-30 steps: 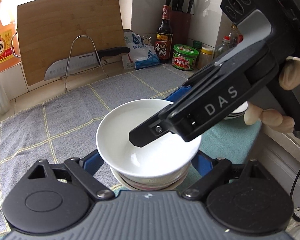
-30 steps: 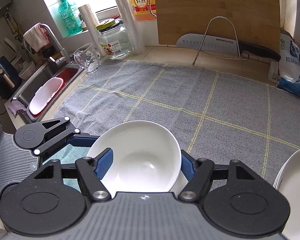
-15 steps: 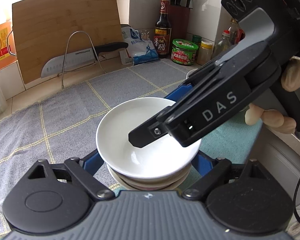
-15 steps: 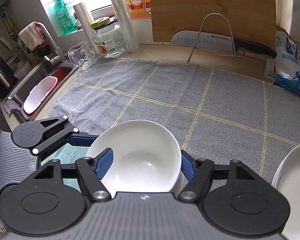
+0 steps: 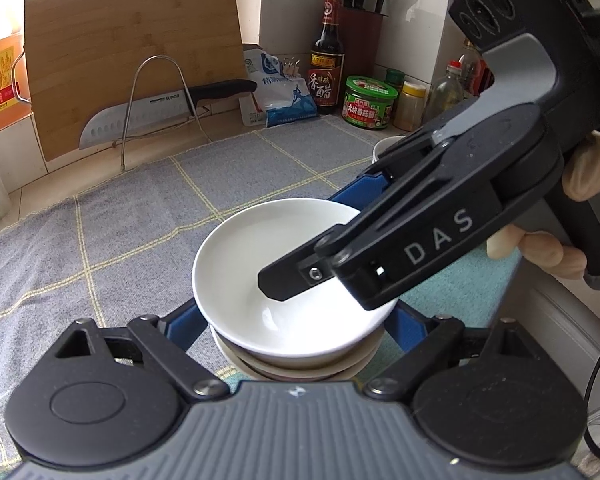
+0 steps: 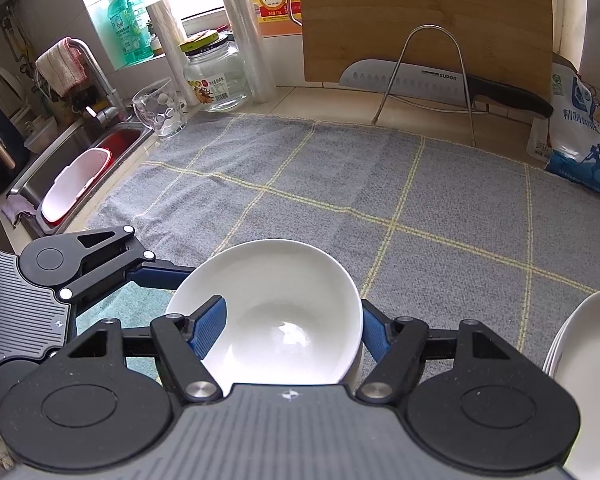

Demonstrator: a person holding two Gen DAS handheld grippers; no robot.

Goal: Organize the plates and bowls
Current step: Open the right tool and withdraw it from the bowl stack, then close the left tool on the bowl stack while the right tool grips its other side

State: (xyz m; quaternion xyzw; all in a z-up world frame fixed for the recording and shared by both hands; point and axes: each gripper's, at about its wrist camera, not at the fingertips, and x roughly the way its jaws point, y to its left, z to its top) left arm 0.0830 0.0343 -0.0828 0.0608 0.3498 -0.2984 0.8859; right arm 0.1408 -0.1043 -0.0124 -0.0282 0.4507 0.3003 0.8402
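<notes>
A white bowl (image 5: 260, 264) sits on top of a stack of bowls (image 5: 300, 370) on a teal cloth. My left gripper (image 5: 296, 324) is open, its blue fingers (image 5: 184, 324) on either side of the stack. My right gripper (image 6: 288, 328) is open around the top bowl (image 6: 276, 304), with its blue pads (image 6: 208, 328) at the bowl's sides; whether they touch is unclear. The right gripper's body (image 5: 440, 240) reaches over the bowl from the right. A stack of white plates (image 6: 584, 360) lies at the right edge.
A grey checked towel (image 6: 340, 192) covers the counter. A cutting board (image 6: 420, 20), knife (image 6: 432, 80) and wire rack (image 6: 424, 76) stand at the back. Bottles and jars (image 5: 366, 102) stand back right. A sink (image 6: 76, 160) lies left.
Both grippers and the bowl stack stay together. The views have shifted slightly, as if both grippers drew back a little. The jaws look unchanged.
</notes>
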